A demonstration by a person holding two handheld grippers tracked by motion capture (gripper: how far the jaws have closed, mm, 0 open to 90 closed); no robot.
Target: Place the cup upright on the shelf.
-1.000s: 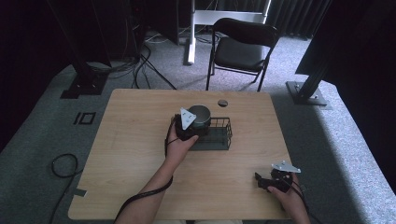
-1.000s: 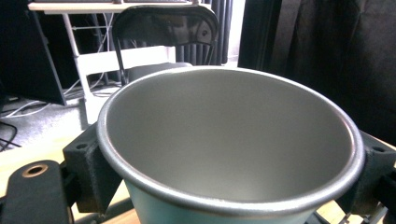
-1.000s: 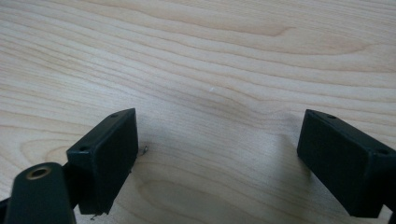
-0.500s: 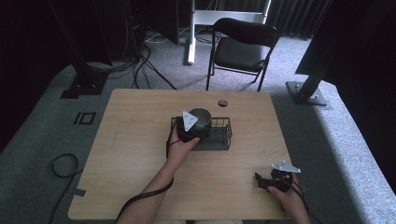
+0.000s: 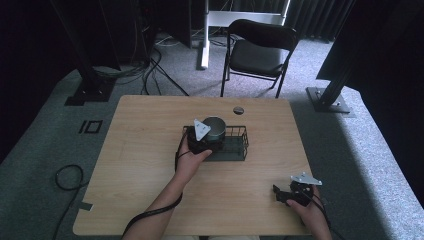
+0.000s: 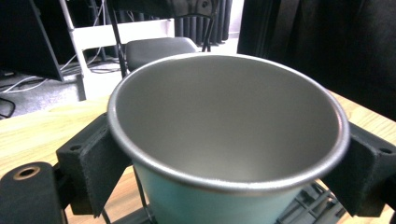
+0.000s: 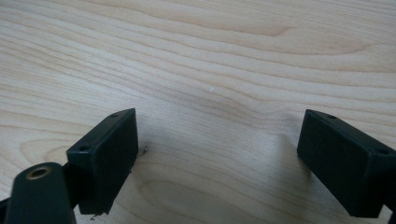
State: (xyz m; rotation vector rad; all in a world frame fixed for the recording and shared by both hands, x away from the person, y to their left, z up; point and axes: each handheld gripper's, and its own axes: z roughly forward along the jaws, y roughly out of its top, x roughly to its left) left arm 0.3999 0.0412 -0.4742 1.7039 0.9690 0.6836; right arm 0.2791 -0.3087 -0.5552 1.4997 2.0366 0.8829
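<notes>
A metal cup [image 6: 229, 140] with a pale teal outside and a grey inside sits between the pads of my left gripper [image 6: 229, 163], which is shut on it. In the high view the cup [image 5: 215, 126] hangs at the left end of a black wire basket [image 5: 235, 145], with the left gripper [image 5: 206, 137] at its near side. My right gripper [image 5: 285, 194] rests low over the table near the front right corner. Its jaws stand wide apart over bare wood [image 7: 219, 107], with nothing between them.
The wooden table [image 5: 140, 150] has a round cable hole [image 5: 238, 110] near its far edge. A black chair [image 5: 260, 50] stands beyond the table. Dark stands and cables lie on the grey floor around it.
</notes>
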